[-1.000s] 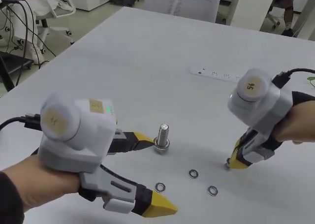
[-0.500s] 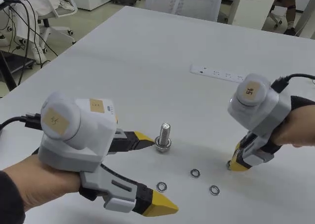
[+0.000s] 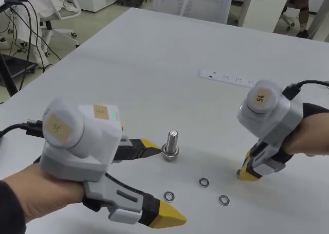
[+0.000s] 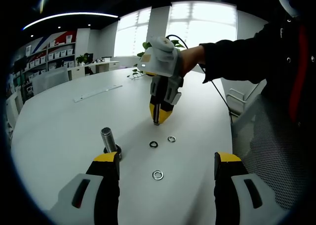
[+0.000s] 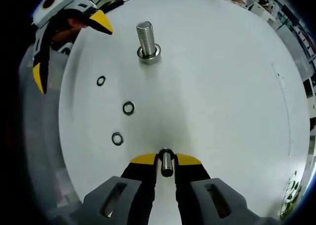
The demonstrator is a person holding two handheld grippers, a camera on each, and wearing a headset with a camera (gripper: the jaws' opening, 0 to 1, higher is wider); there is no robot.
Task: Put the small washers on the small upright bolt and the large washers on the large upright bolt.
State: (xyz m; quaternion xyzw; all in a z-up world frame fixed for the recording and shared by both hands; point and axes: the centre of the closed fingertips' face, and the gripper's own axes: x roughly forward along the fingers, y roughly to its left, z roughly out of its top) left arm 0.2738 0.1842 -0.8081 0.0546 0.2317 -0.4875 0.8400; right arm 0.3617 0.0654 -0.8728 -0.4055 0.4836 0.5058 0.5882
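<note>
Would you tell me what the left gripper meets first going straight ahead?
Probably the nearest washer, lying ahead between its open jaws; if it passes above, the right gripper beyond.

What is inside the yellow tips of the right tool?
A small grey metal bolt, clamped by the right tool. The yellow tips cover its sides, so its full shape is unclear.

Large bolt (image 3: 171,143) shiny metal, small bolt (image 5: 167,164) metal, washers (image 3: 203,182) bright metal, table (image 3: 154,64) smooth matt
</note>
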